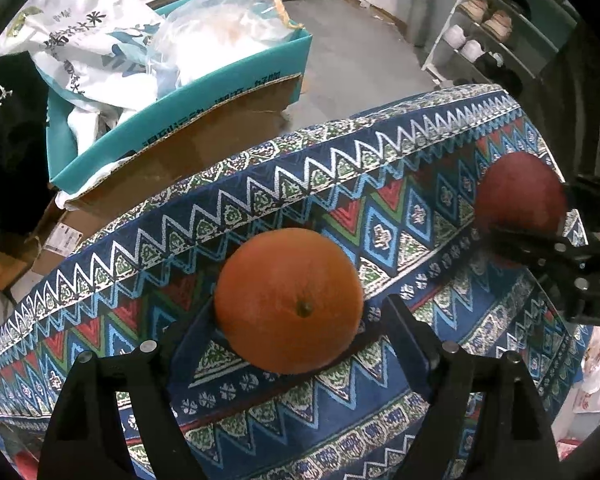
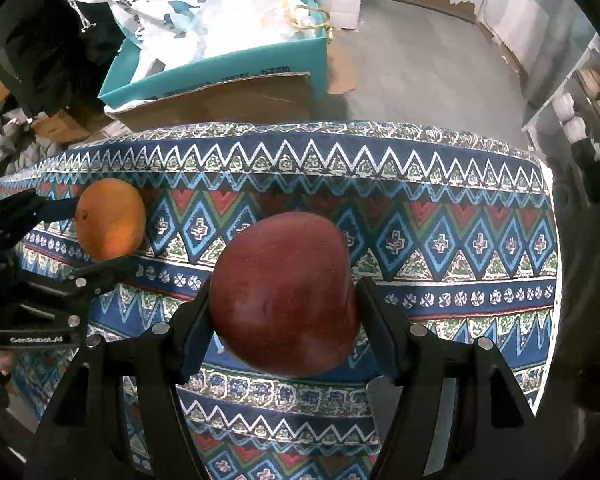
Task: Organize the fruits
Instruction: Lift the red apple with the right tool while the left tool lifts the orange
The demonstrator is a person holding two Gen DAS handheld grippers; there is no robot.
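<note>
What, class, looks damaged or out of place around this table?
Nothing on the patterned tablecloth itself. Behind it, the teal box has a torn cardboard front and bags spilling over its rim.

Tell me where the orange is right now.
The orange sits between the left gripper fingers over the patterned tablecloth; the right wrist view shows it left of the red apple.

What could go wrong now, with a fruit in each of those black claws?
The round orange fruit touches the left gripper fingers only at its sides, so it might roll out. The dark red apple in the right gripper could bruise if squeezed harder. Both hang near the patterned blue tablecloth edge, so a dropped fruit could reach the floor.
</note>
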